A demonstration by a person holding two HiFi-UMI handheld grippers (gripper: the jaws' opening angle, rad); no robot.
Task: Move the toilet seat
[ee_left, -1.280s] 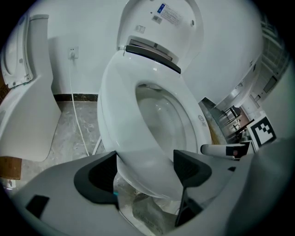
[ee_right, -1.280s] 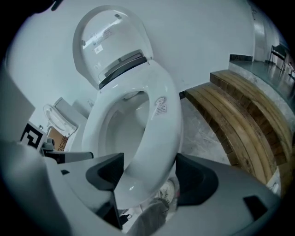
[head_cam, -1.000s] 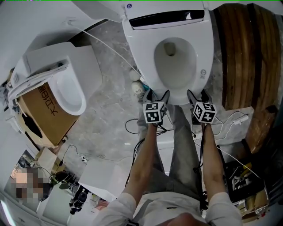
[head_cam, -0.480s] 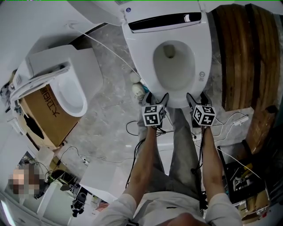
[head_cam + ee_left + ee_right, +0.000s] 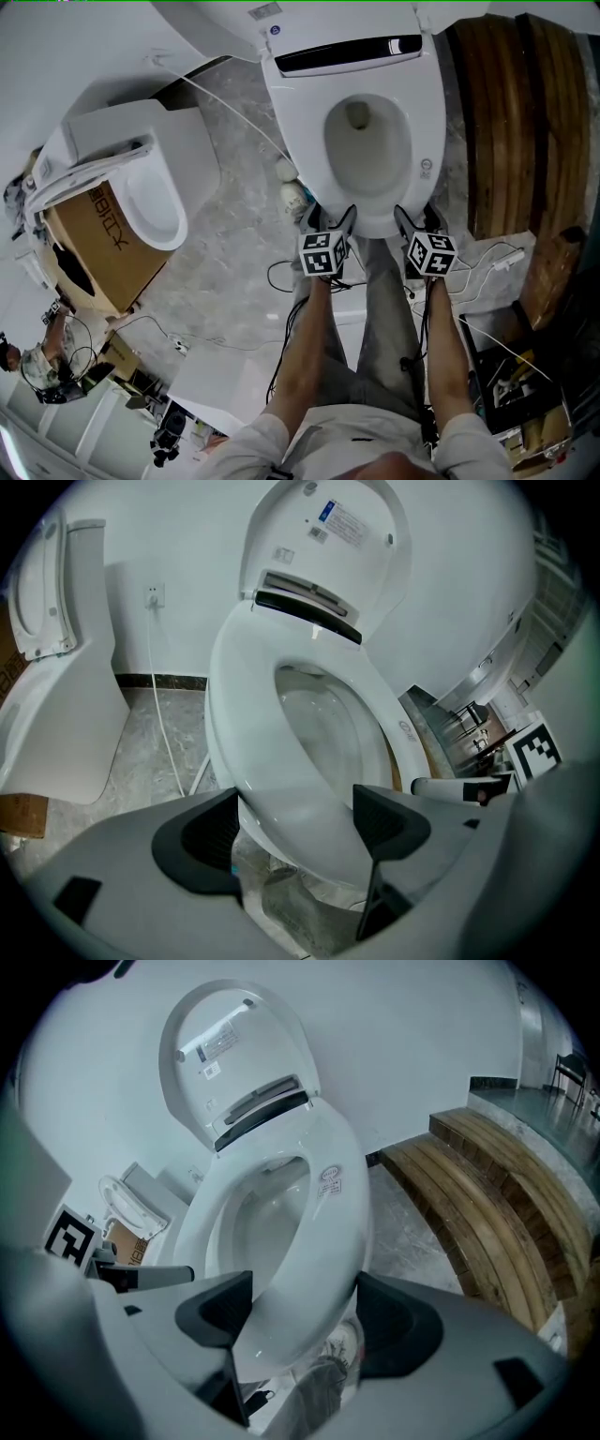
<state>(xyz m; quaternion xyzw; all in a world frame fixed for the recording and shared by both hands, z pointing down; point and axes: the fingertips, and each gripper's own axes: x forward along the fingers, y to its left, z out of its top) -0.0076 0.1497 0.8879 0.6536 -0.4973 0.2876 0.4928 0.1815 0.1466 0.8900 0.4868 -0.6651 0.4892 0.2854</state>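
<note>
Item 1, toilet seat: white, lying down flat on the bowl, its front edge towards me. The toilet stands on the grey marbled floor against the far wall.

Item 2, lid: white, raised upright behind the seat, with a printed label on its inner face.

Item 3, my left claw: at the seat's front edge, left of centre. Its jaws stand wide apart with the seat's front curve in the gap between them. I cannot tell whether the pads touch it.

Item 4, my right claw: at the seat's front edge, right of centre, just beside the left one. Its jaws are likewise wide apart, the seat's rim filling the gap. It has no firm hold that I can see.

Item 5, second toilet: white, on the floor well to the left, lid up.

Item 6, cardboard box: brown, touching the second toilet's near side.

Item 7, wooden steps: dark planks along the floor's right edge, beside the toilet.

Item 8, cables: thin and black, loose on the floor just beside my legs.
</note>
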